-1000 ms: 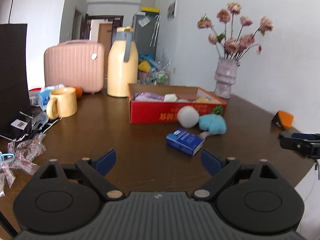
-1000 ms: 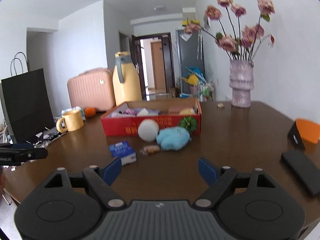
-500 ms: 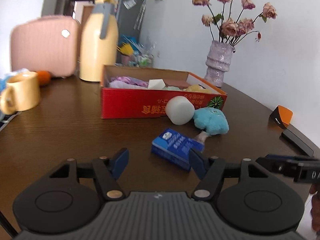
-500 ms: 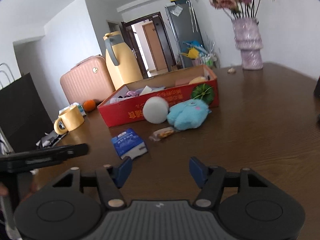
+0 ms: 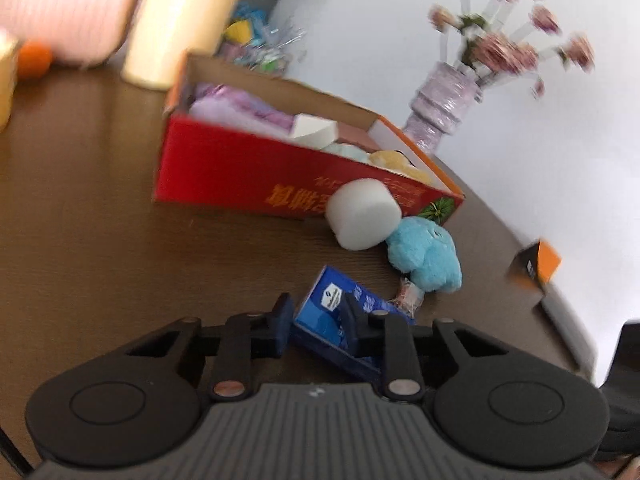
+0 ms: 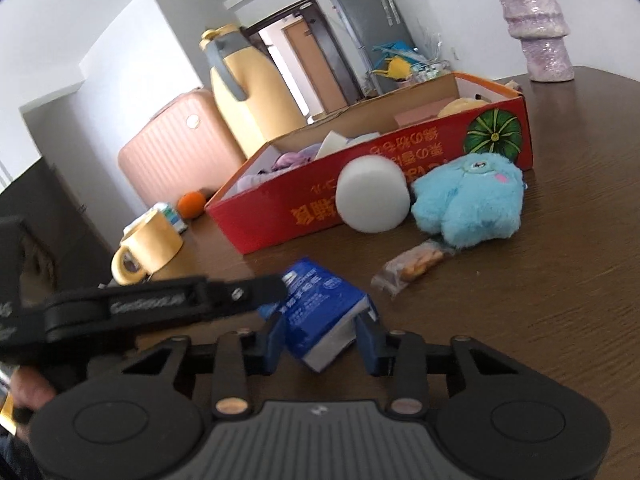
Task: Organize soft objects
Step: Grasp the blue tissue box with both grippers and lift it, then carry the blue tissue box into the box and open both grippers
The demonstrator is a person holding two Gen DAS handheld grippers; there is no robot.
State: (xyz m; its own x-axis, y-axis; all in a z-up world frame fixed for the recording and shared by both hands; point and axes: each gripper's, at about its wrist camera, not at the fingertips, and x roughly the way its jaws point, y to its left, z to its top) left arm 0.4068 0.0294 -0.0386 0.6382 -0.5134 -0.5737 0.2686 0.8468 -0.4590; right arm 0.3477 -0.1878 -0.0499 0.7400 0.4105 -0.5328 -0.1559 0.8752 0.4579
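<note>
A blue tissue pack (image 5: 328, 300) (image 6: 316, 300) lies on the brown table in front of the red cardboard box (image 5: 224, 168) (image 6: 280, 216). My left gripper (image 5: 319, 318) is closing. One finger is at the pack's left edge and the other lies over its top. My right gripper (image 6: 323, 342) is closing too, with its pads against both sides of the pack's white near end. The left gripper (image 6: 272, 290) reaches in from the left, its tip on the pack. A white foam cylinder (image 5: 362, 214) (image 6: 372, 198) and a blue plush (image 5: 426, 256) (image 6: 468, 200) rest against the box.
A wrapped snack (image 6: 408, 266) lies beside the plush. Soft items fill the box. Behind stand a yellow jug (image 6: 248, 100), a pink case (image 6: 172, 152), a yellow mug (image 6: 148, 246) and an orange (image 6: 191, 205). A vase (image 5: 444, 108) and an orange-black object (image 5: 534, 266) are at the right.
Both grippers have moved forward and down to the tissue pack, tilting as they came. Their jaws have narrowed from wide apart to close around the pack.
</note>
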